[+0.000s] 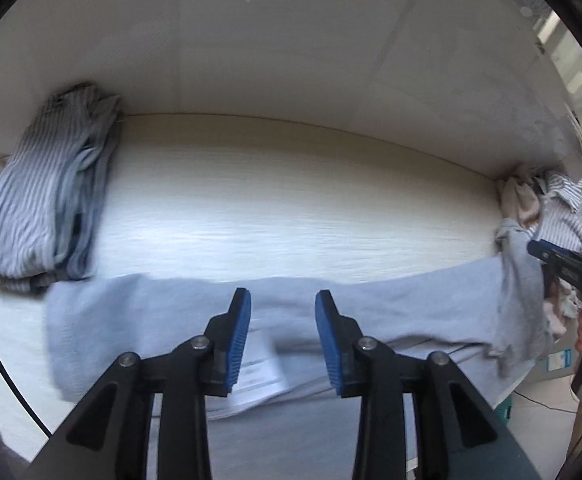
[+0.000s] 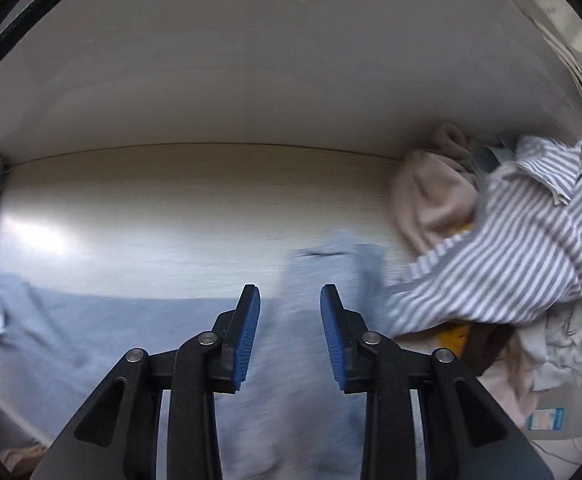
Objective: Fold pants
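Note:
Light blue-grey pants (image 1: 391, 308) lie stretched across the front of a pale wooden table (image 1: 291, 208), hanging over its front edge. A white label (image 1: 257, 364) shows on them. My left gripper (image 1: 283, 304) is open and empty, just above the pants near the label. My right gripper (image 2: 290, 300) is open and empty over the pants' right end (image 2: 319, 280), which is blurred. The right gripper also shows at the right edge of the left wrist view (image 1: 547, 254), beside a bunched part of the pants.
A folded stack of striped and blue clothes (image 1: 47, 192) sits at the table's left end. A loose pile with a striped shirt (image 2: 523, 248) and a beige garment (image 2: 431, 196) fills the right end. A white wall (image 1: 291, 40) stands behind the table.

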Demonstrator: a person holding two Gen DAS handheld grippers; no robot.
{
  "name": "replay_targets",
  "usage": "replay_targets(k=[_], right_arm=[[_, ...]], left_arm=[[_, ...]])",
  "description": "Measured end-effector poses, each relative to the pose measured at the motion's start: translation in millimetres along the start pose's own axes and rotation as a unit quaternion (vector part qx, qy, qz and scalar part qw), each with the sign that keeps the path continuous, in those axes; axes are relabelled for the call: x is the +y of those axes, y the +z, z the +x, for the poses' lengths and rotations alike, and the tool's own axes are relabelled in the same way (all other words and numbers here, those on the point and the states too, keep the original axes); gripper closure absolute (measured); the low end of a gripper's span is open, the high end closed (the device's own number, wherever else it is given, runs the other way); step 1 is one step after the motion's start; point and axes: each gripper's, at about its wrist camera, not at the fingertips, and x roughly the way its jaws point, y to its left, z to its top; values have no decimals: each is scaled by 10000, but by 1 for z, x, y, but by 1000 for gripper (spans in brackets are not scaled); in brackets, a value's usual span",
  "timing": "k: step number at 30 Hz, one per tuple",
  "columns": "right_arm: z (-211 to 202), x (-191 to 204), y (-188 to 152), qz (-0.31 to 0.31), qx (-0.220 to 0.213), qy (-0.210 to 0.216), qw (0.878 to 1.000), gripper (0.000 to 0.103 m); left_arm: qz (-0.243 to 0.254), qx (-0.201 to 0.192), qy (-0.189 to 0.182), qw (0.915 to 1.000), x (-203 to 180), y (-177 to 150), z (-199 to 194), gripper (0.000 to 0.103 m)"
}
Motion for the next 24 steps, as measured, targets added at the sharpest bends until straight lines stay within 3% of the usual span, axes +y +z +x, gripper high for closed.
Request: replay_targets(k=[6, 11, 16, 19, 24], right_arm=[[39, -10, 11, -20, 458, 319, 9984, 71], [40, -30, 8, 240, 394, 278, 9985, 98], [3, -69, -11, 911, 55, 638, 9938, 101], [-10, -91, -29, 1287, -4, 694, 9893, 101], [34, -106, -70, 1526, 729, 682, 9832, 100]], left_arm=[[346, 313, -558, 9973, -57, -8, 26, 68], [799, 448, -729, 9931, -103, -13, 45, 68], [1071, 476, -252, 9928, -126, -12, 57, 68], [882, 675, 65, 9938, -118, -10, 70, 70], [780, 573, 71, 9953, -114, -6, 70, 70]])
